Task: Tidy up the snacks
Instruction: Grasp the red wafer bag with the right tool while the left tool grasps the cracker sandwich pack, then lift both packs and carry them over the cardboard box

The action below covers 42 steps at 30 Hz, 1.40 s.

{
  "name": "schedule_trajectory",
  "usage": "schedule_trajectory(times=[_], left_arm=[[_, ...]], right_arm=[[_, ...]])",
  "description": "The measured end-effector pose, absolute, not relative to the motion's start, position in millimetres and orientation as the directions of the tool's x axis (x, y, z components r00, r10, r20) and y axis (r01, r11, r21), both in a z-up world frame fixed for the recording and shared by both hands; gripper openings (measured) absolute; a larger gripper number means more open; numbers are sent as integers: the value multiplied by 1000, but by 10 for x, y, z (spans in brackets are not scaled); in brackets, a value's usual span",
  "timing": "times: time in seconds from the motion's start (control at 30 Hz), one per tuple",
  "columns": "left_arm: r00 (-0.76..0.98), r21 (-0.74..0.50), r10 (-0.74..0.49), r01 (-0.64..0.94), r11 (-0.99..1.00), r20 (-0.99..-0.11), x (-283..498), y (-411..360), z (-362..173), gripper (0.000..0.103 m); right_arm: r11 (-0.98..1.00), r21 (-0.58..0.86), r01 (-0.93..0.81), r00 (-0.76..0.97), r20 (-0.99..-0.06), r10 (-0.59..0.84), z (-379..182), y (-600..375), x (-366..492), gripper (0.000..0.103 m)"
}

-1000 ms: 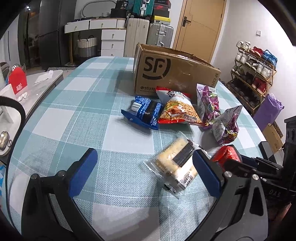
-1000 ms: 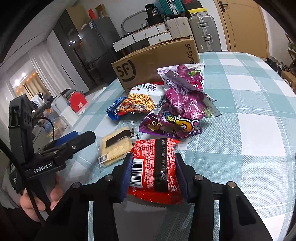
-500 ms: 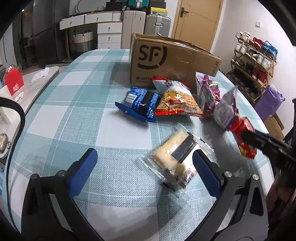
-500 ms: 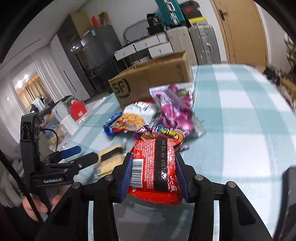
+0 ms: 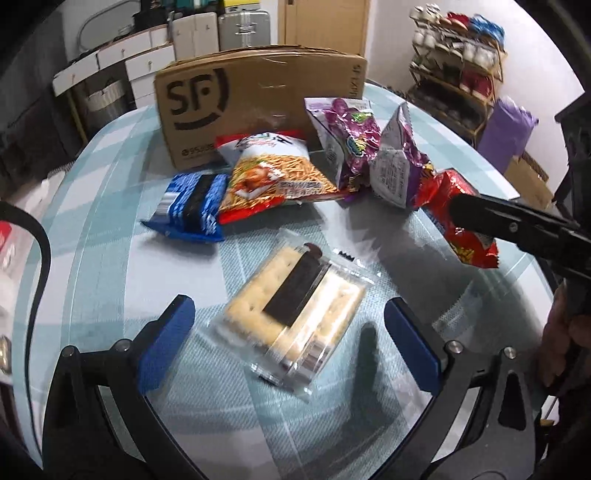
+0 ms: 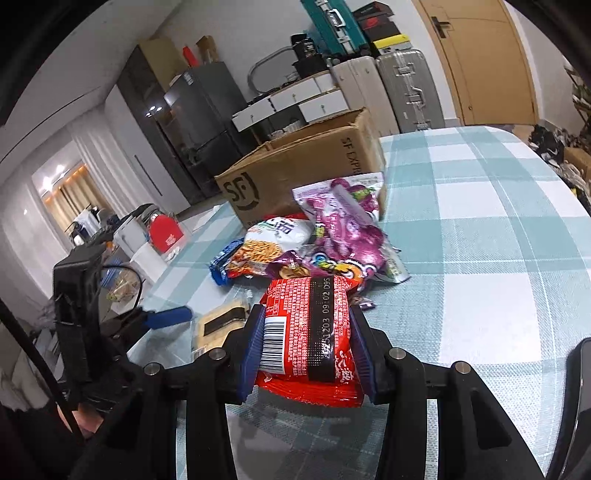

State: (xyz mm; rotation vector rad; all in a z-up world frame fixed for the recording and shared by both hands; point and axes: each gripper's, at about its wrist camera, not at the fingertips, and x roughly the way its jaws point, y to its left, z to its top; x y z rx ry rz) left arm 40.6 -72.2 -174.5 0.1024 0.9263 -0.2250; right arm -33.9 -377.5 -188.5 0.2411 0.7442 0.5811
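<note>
Even indoor light is seen throughout; glare sits on the surface [image 5: 480,295] under the left claw [image 5: 288,332], motion blur smears it, and fisheye edges are darkened and bent.

a teal-and-white checked tablecloth [image 6: 480,229] covered the table and filled the right half of the right wrist view. at upper right of that view stood a wooden door [image 6: 491,62], with two silver suitcases [image 6: 406,88] just left of it and a teal case [image 6: 328,22] stacked above. a dark fridge [image 6: 207,110] stood at upper centre-left beside white drawers [image 6: 295,99]. in the left wrist view a shoe rack [image 5: 458,62] sat at upper right, with a purple bag [image 5: 511,129] below it
</note>
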Motion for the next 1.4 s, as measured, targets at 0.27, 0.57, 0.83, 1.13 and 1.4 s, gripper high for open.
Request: schedule_trajectory(times=[0.27, 0.57, 0.83, 1.13, 1.4], left_arm=[[497, -36, -185, 294, 955, -848, 661, -719, -1765, 82], [477, -47, -227, 359, 932, -849, 680, -731, -1677, 56], [566, 3, -195, 330, 944, -801, 292, -796, -1522, 56], [573, -68, -218, 271, 960, -790, 76, -643, -1403, 56], [619, -145, -246, 209, 967, -746, 7, -326, -1275, 56]], right_arm=[[781, 495, -380, 575, -536, 619, -1943, -3927, -279, 45], [775, 498, -389, 576, -525, 626, -1934, -3948, -294, 45], [785, 479, -394, 587, -526, 616, -1909, -3905, -325, 45], [785, 467, -406, 629, -481, 611, -1837, -3944, -420, 45], [768, 507, -392, 637, -452, 624, -1815, -4044, -497, 45]])
